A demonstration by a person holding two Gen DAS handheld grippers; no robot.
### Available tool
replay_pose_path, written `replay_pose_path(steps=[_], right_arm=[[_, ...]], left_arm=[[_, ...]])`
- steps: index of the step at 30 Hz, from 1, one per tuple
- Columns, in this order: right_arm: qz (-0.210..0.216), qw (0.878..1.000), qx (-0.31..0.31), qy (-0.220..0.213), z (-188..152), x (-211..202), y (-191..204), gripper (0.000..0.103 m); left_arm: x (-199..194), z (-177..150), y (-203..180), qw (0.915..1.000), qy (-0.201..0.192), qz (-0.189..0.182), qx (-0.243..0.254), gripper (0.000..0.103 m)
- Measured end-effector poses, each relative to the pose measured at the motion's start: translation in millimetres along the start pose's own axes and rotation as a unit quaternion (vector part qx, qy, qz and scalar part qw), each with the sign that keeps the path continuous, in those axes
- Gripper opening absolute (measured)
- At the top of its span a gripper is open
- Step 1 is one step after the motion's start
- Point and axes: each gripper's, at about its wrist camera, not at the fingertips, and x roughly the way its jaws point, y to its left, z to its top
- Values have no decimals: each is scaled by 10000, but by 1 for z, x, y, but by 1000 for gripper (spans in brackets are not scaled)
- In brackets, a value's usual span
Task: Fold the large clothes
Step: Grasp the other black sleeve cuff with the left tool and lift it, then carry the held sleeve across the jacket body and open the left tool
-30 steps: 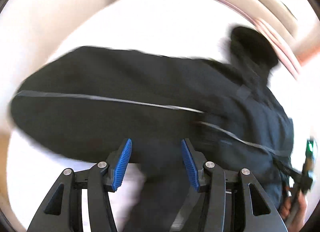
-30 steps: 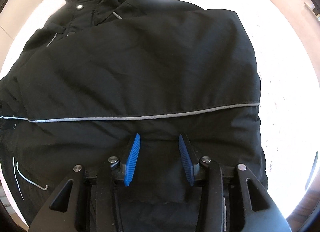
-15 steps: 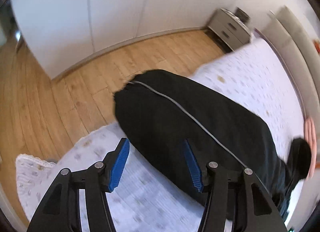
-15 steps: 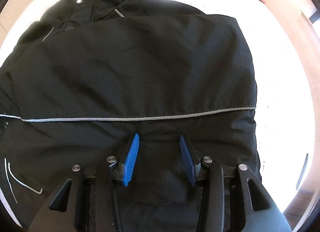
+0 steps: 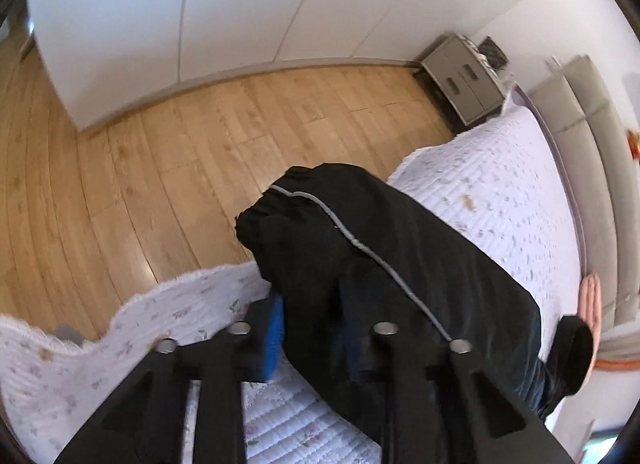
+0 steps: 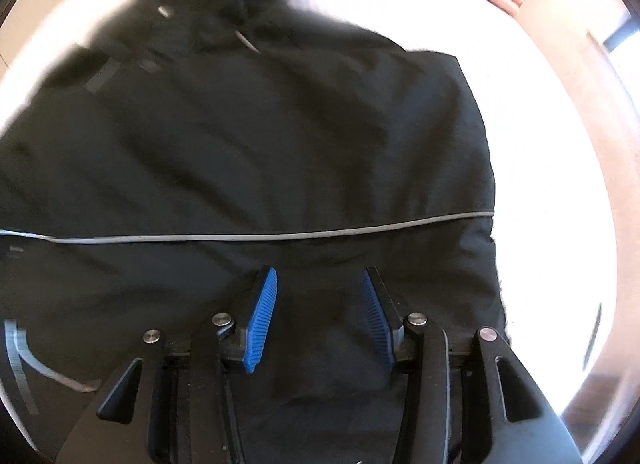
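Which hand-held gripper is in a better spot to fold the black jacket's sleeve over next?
Probably the left hand-held gripper: its jaws are closing around the sleeve of the black jacket, near the bed's edge. The right hand-held gripper hangs open above the jacket's body, gripping nothing.

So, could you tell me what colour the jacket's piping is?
Silver-grey, on the black jacket; the piping shows best in the right wrist view.

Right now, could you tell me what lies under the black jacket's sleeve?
Under the sleeve lies the white floral quilt; its cuffed end overhangs the wooden floor. The quilt directly beneath the sleeve is covered.
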Motion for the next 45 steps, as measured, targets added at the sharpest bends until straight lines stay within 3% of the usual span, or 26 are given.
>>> replay_pose_path(steps=[4,7,10,13,15,20,23,26,28,30,32,33,34,37,42,45], right_arm=[[609,9976,-164,-300,-8,-36,34,48],[1169,9908,-532,-415,-13,-50,73,48],[1158,9891,-831,-361,-17,-42,99,48],[1219,9876,-990,58,-25,-11,117,50],[1229,9870,-1034,-39,-25,-12,121,51],[1687,9824,-795,-31,-23,-29,94,51],[1587,9845,-725,-189,-26,-43,66,51],[1606,9854,-553,-105,-31,-47,37,51],[1609,9859,-454,23,-33,-43,20,51],[1680,9850,-373,107,-31,-37,6,51],[1759,9836,-357,154,-36,-36,-4,51],[1765,9834,-379,165,-36,-35,-6,51],[1765,9833,-411,172,-35,-33,-10,51],[1826,9816,-495,239,-35,-30,-9,51],[1803,9806,-698,315,-35,-22,3,51],[1772,9806,-780,320,-34,-18,11,51]], left_arm=[[-45,-9,-34,9969,-482,-93,618,17],[-85,-28,-70,9880,-855,-188,1269,16],[-111,-55,-108,9745,-1058,-250,1961,16],[-113,-85,-141,9631,-985,-340,2481,15],[-110,-106,-163,9548,-893,-426,2802,12],[-106,-176,-235,9179,-661,-865,3816,4],[-100,-235,-285,8848,-466,-1140,4494,4],[-90,-280,-318,8610,-271,-1214,4932,4],[-84,-287,-325,8658,-127,-1166,4865,8],[-79,-282,-320,8787,-117,-900,4687,12],[-79,-269,-308,8940,-327,-481,4442,39],[-80,-260,-299,9006,-494,-281,4309,58],[-81,-250,-291,9043,-666,-118,4216,65],[-73,-228,-280,9073,-803,151,4126,67],[-28,-196,-283,9046,-473,167,4234,67],[2,-192,-289,8973,-174,166,4408,67]])
